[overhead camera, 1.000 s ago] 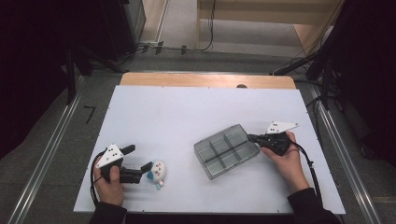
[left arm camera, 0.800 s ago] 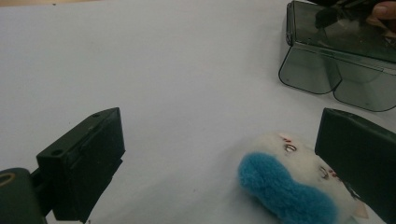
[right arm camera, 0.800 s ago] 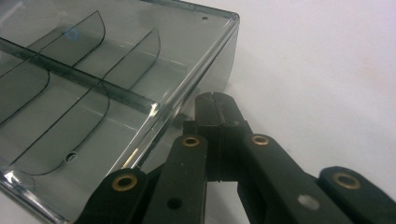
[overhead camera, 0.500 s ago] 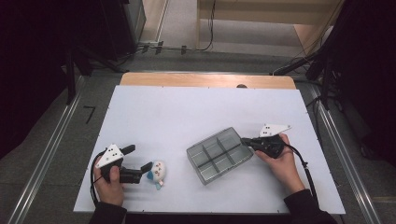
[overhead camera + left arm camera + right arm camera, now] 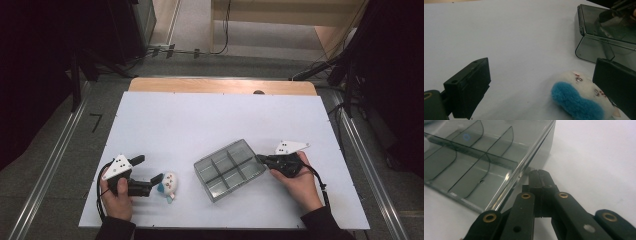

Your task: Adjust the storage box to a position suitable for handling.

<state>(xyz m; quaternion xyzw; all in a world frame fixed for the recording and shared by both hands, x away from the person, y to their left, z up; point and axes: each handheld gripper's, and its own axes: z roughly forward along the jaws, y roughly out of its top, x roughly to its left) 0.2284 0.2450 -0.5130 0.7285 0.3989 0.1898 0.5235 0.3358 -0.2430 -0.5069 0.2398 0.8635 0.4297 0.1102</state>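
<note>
White bench (image 5: pixel 200 120) on a grey floor. My right hand-held gripper (image 5: pixel 261 159), jaws pressed together with nothing between them, touches the corner of the grey compartment box (image 5: pixel 229 169) near the bench's middle. My left hand-held gripper (image 5: pixel 159 179), jaws spread, brackets the white-and-blue plush toy (image 5: pixel 168 185) at the bench's front left.

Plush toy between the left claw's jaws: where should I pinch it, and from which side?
Pinch the plush toy across its white body, behind the blue patch. The left claw already reaches it along the table with open jaws; the toy lies flat against one jaw, so centre first.
</note>
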